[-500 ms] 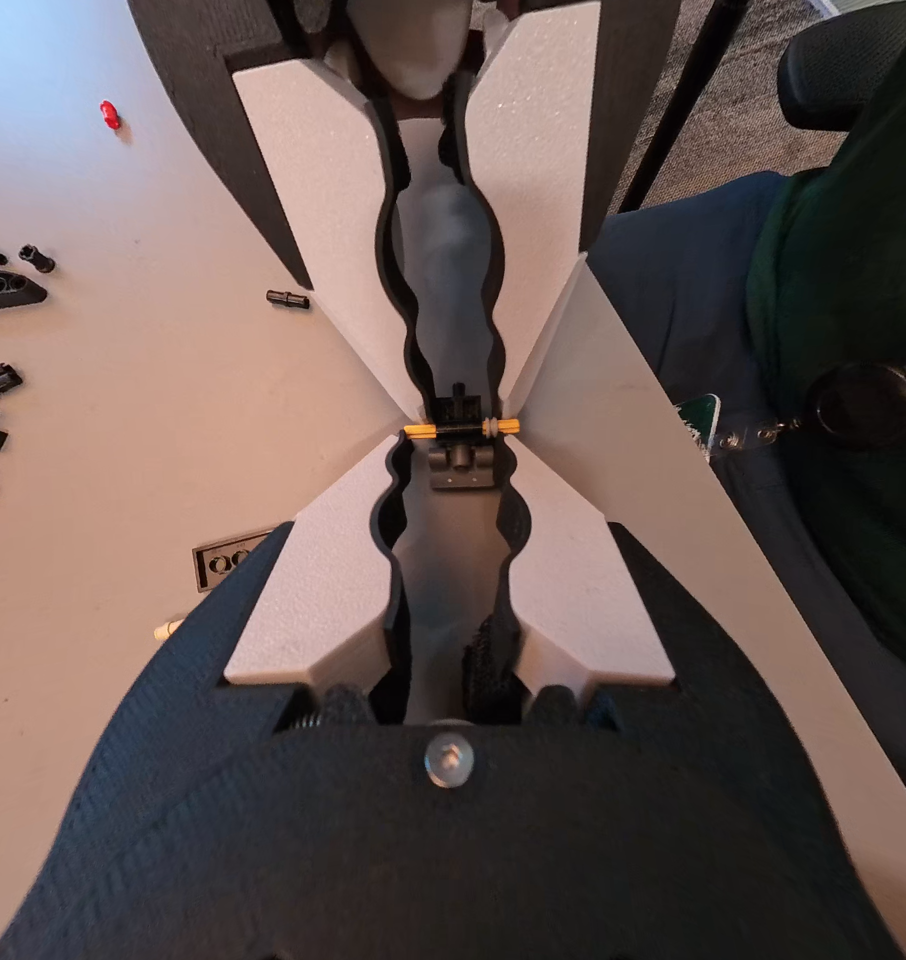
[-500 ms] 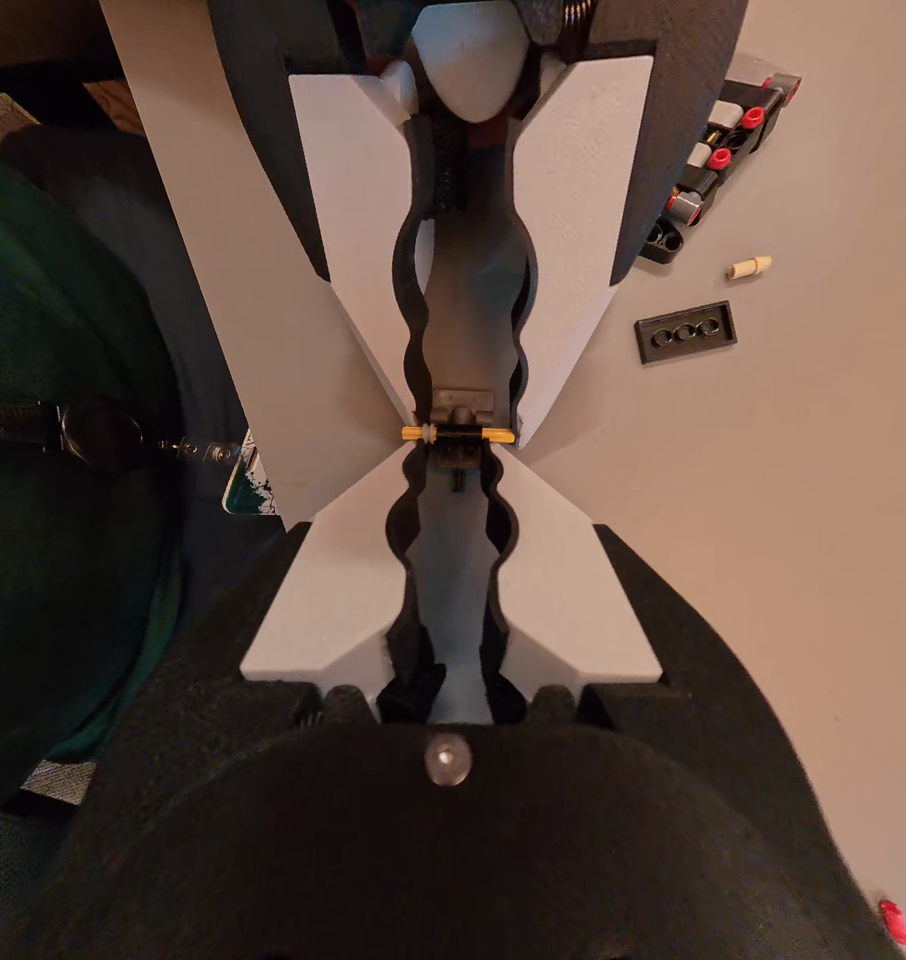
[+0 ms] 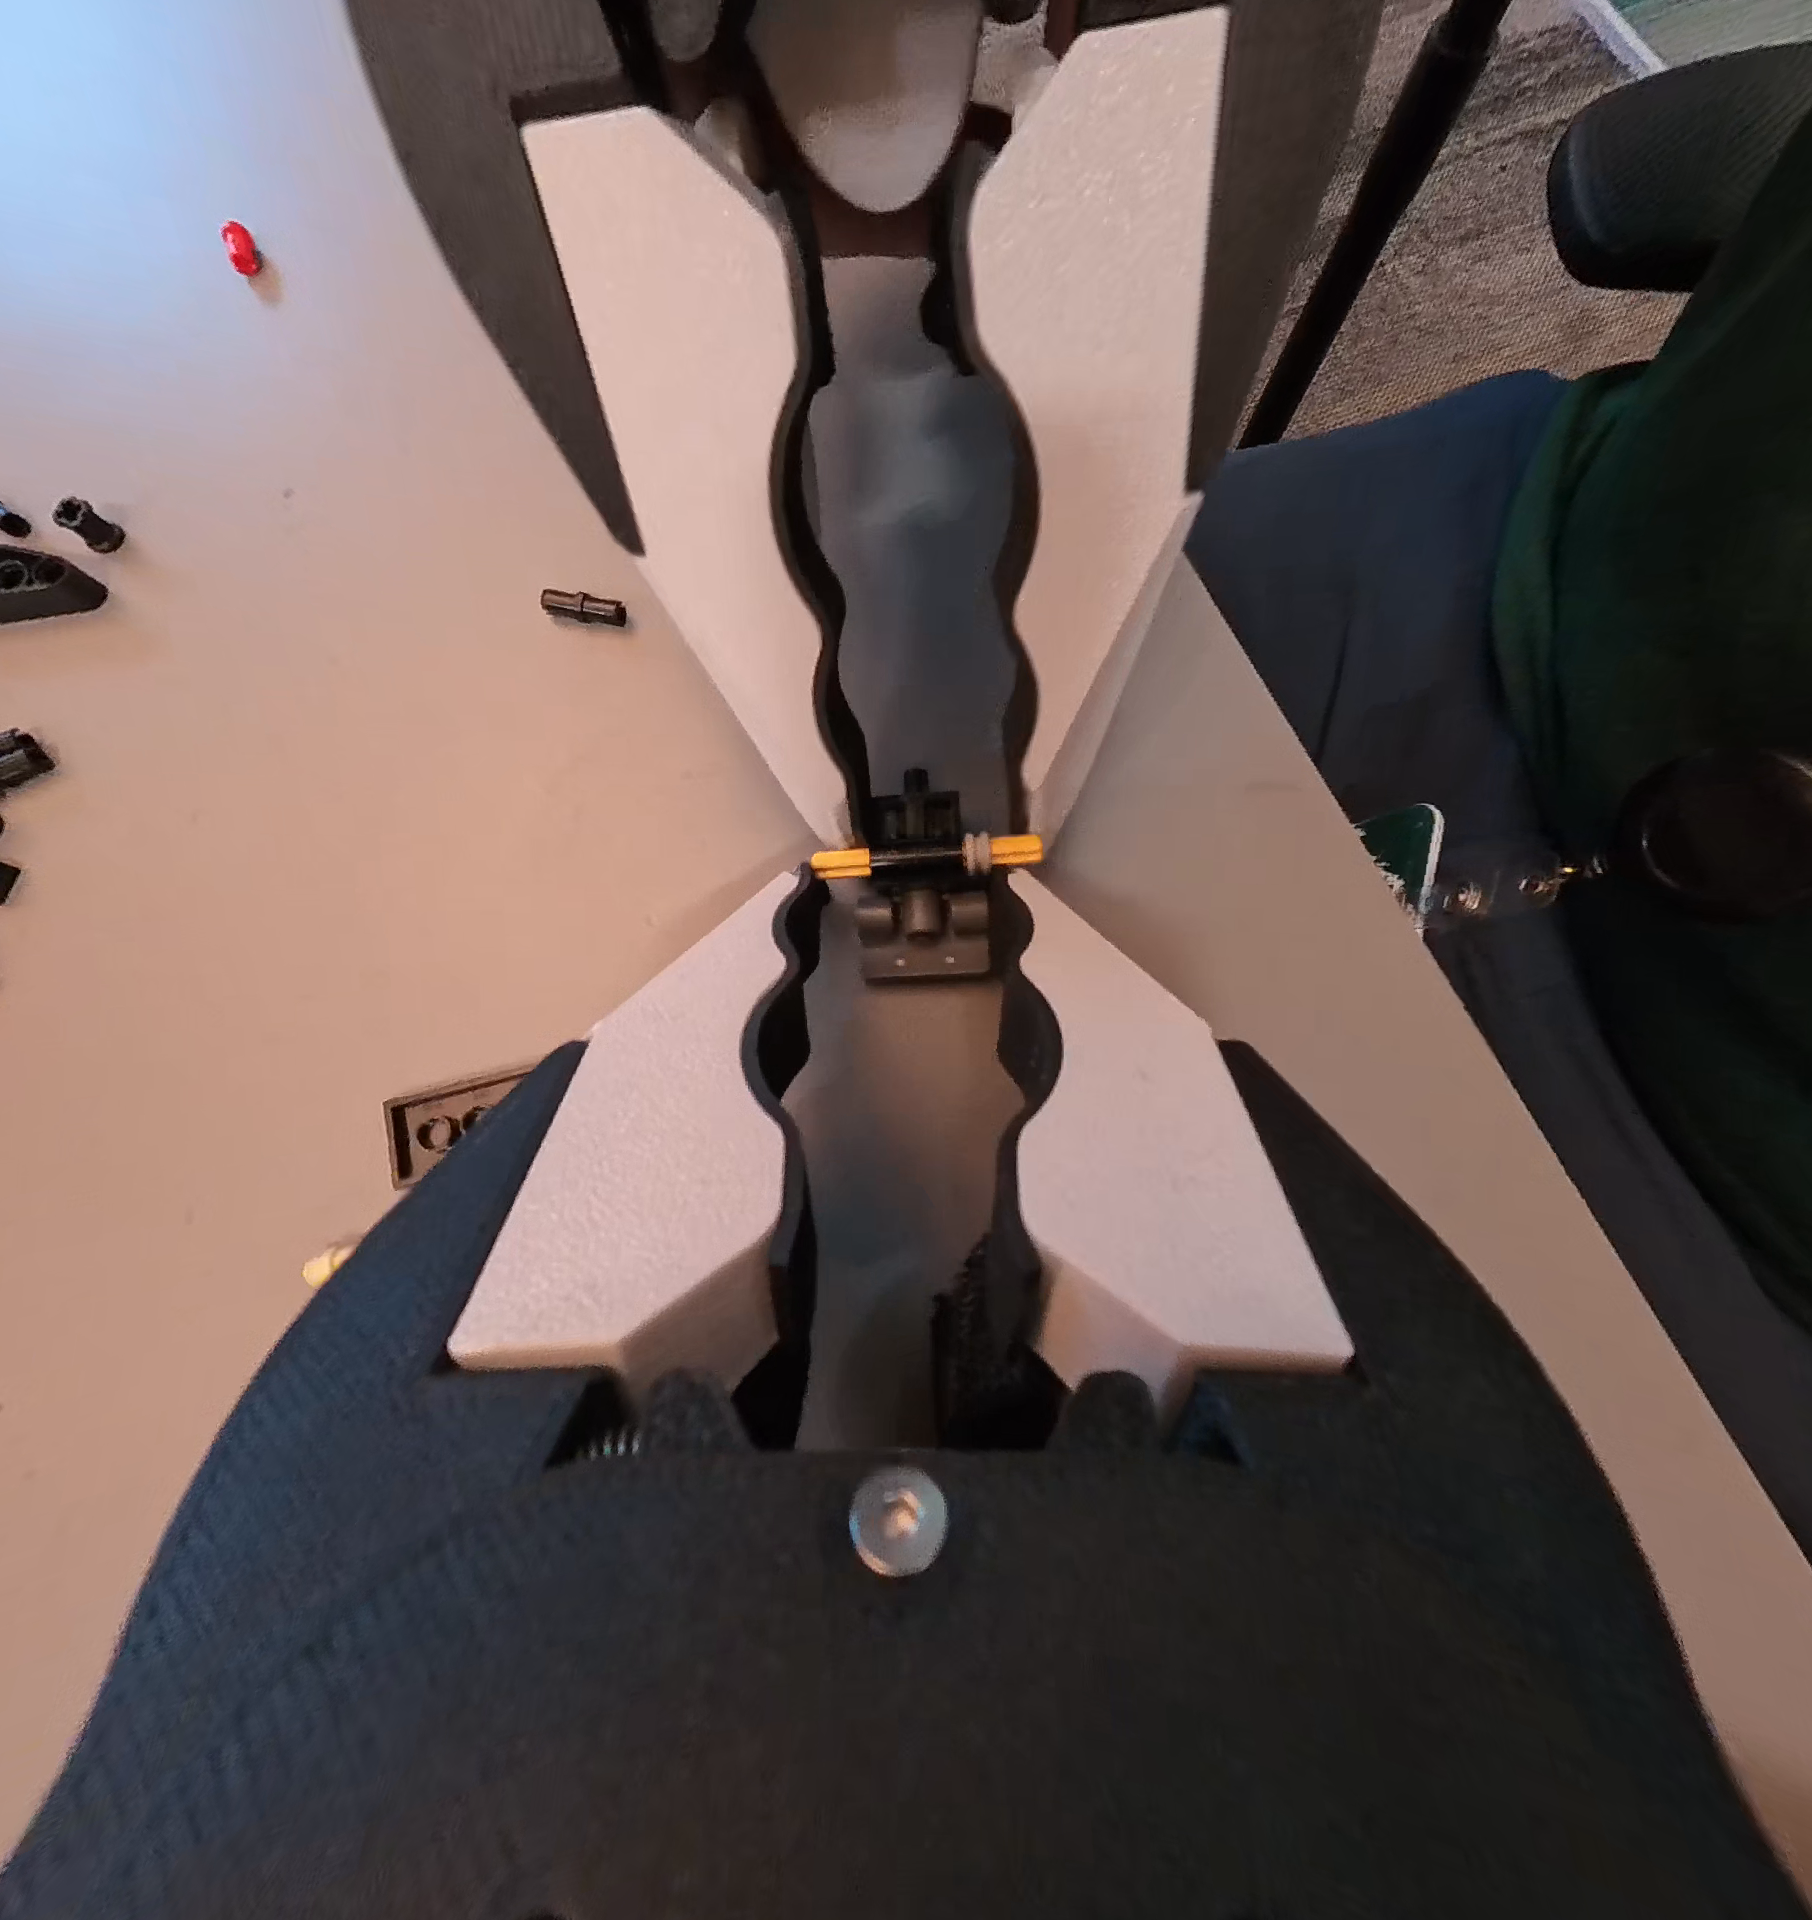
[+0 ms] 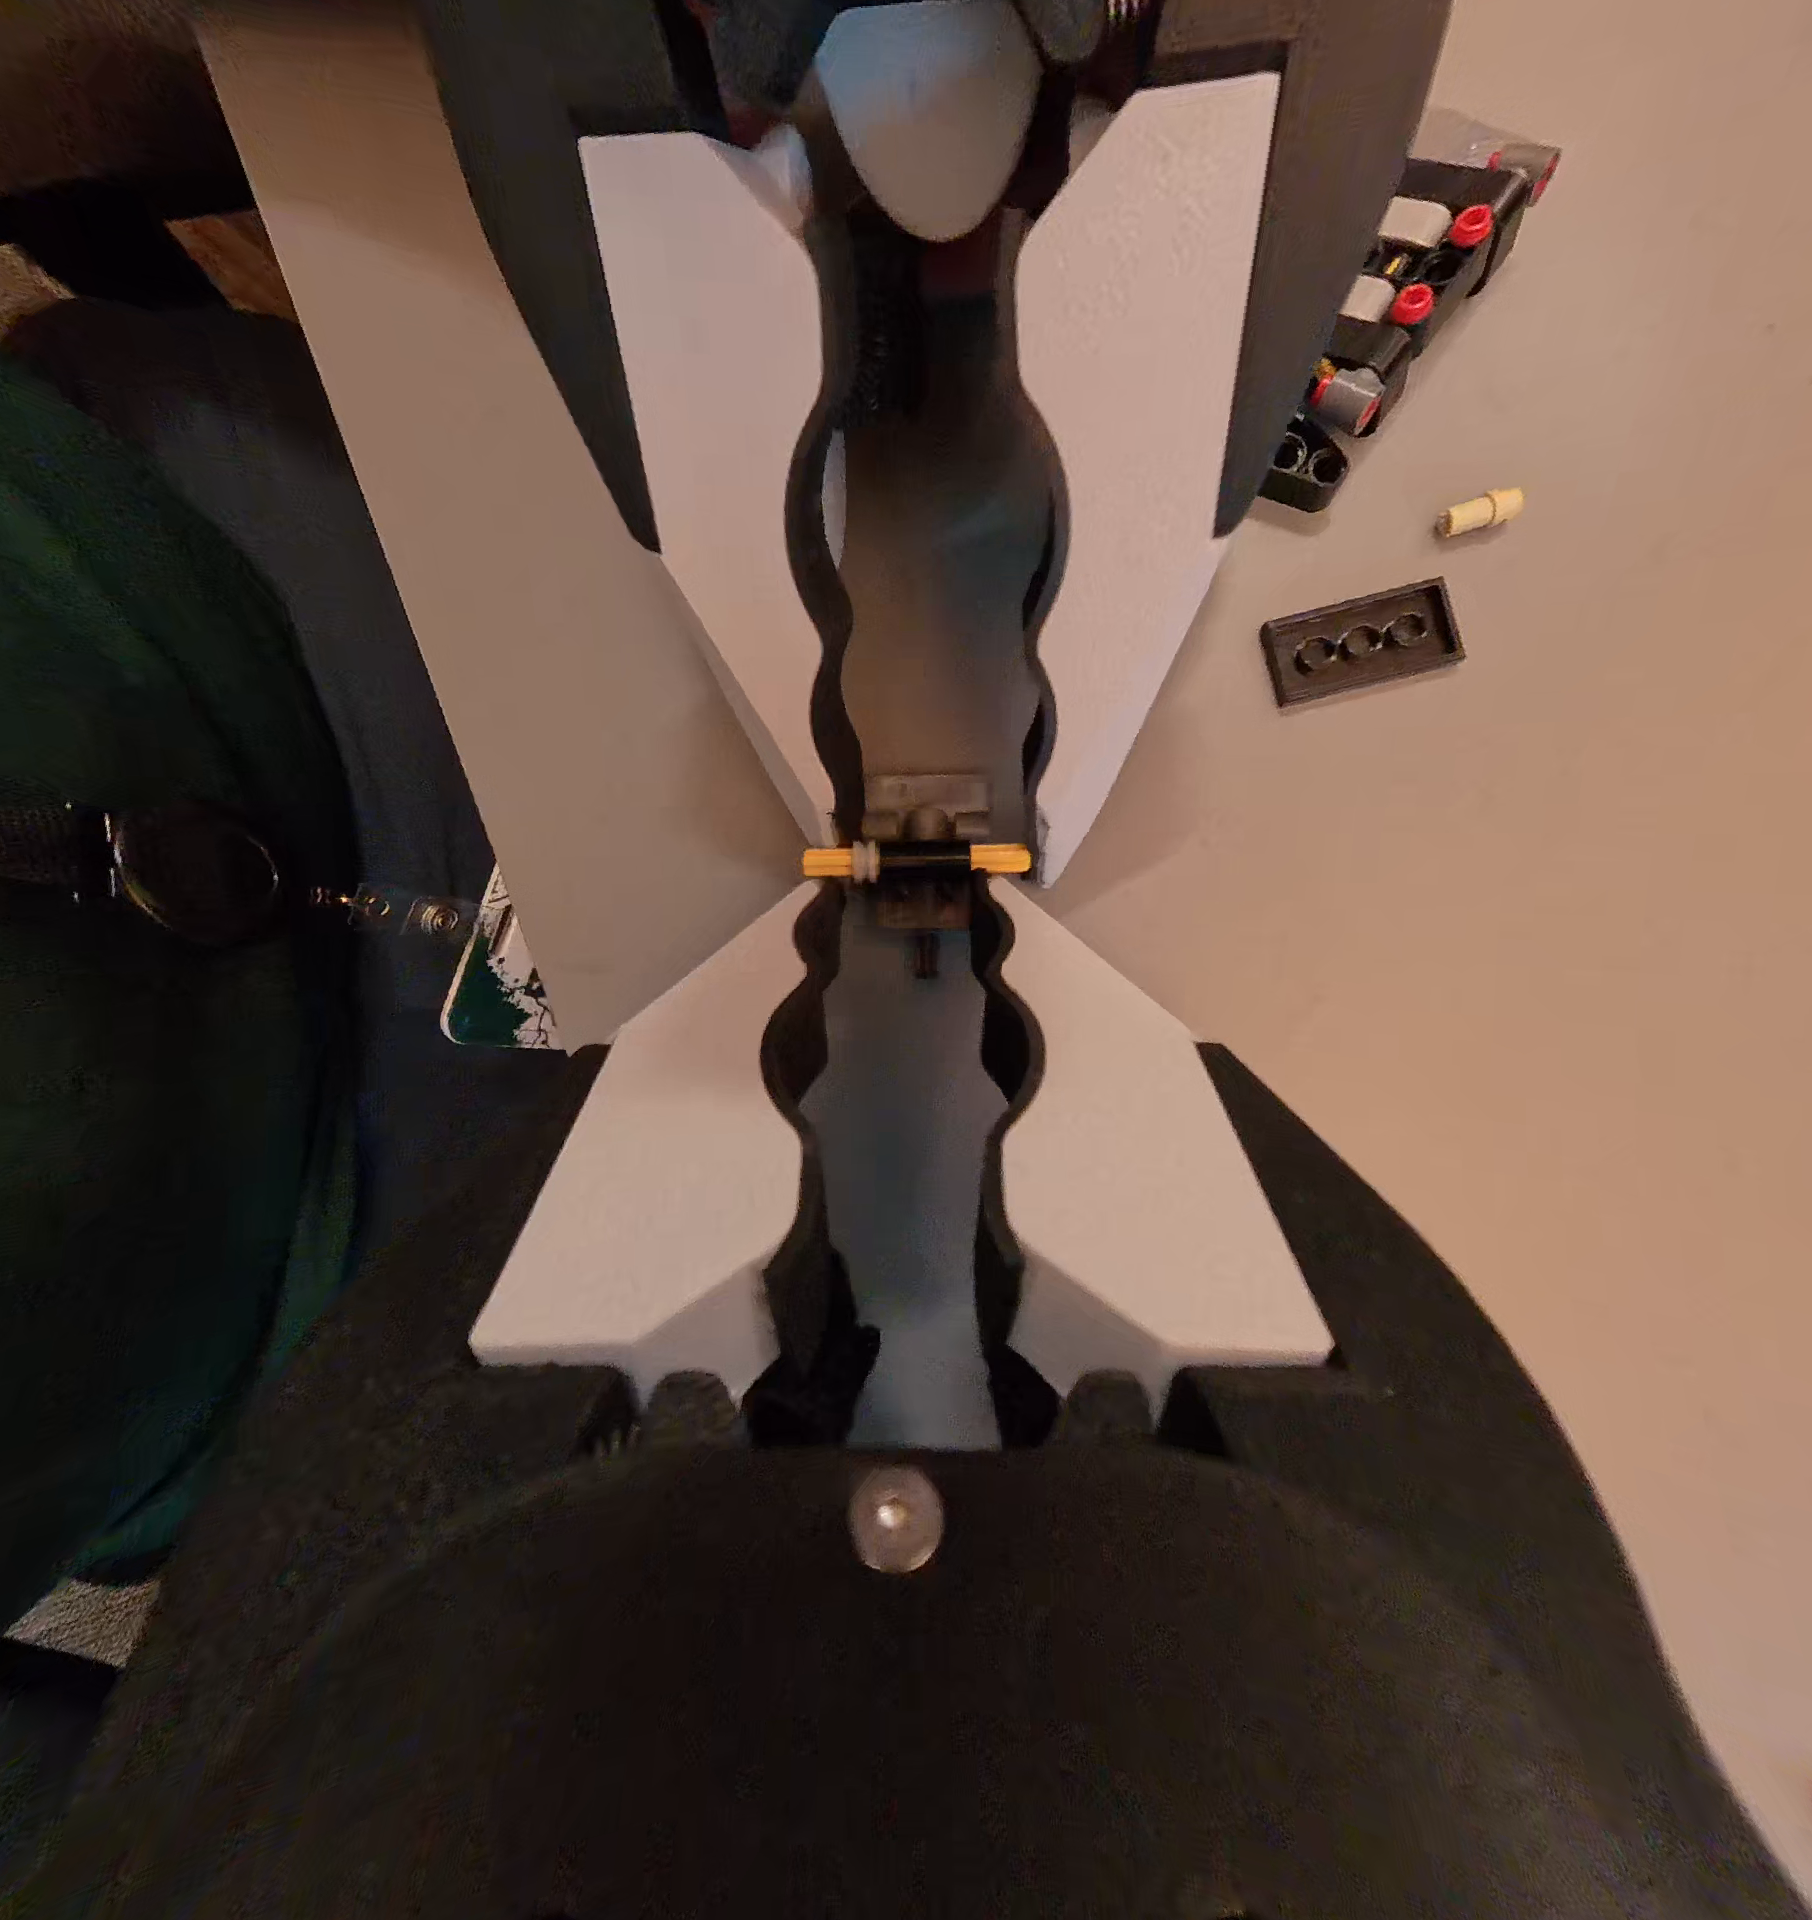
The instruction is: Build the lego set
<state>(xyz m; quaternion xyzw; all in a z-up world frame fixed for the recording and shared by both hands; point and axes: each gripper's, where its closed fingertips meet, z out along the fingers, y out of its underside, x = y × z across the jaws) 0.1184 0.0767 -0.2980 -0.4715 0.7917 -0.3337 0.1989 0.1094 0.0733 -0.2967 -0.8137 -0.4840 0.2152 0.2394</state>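
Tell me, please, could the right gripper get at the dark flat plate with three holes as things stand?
Probably not right away: the right gripper is shut on the small black piece, tip to tip with the left gripper. The dark plate itself lies uncovered on the table.

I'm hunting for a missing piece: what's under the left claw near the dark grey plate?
The left claw covers one end of the dark grey plate; a cream pin pokes out at its edge. Anything farther under the claw is hidden.
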